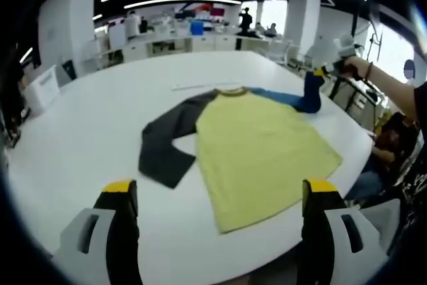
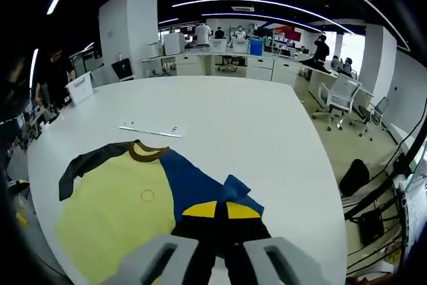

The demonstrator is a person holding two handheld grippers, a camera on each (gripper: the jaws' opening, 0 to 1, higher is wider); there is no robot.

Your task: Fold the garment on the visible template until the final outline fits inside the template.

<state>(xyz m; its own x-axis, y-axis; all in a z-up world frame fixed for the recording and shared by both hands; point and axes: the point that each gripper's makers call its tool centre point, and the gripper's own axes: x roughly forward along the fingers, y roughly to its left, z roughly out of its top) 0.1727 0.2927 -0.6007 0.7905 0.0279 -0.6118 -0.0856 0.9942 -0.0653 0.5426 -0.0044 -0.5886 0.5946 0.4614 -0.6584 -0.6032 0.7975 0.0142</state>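
Note:
A long-sleeved shirt lies flat on the white table [image 1: 80, 131]. It has a yellow body [image 1: 257, 148], a dark grey sleeve [image 1: 160, 145], a blue sleeve [image 1: 287, 98] and a brown collar [image 1: 231, 91]. My left gripper [image 1: 220, 190] hovers over the shirt's near hem, jaws wide open and holding nothing. At the far right of the shirt, my right gripper [image 1: 313, 85] pinches the blue sleeve's end and lifts it off the table. In the right gripper view, that gripper [image 2: 221, 210] is shut on the blue sleeve [image 2: 193, 185], beside the yellow body [image 2: 113, 215] and grey sleeve [image 2: 83, 165].
A thin white strip [image 2: 150, 129] lies on the table beyond the collar. The table edge [image 1: 360, 135] runs close to the shirt's right side. Office chairs [image 2: 340, 101] stand past it. Desks and people fill the far background. A hand [image 1: 357, 65] holds the right gripper.

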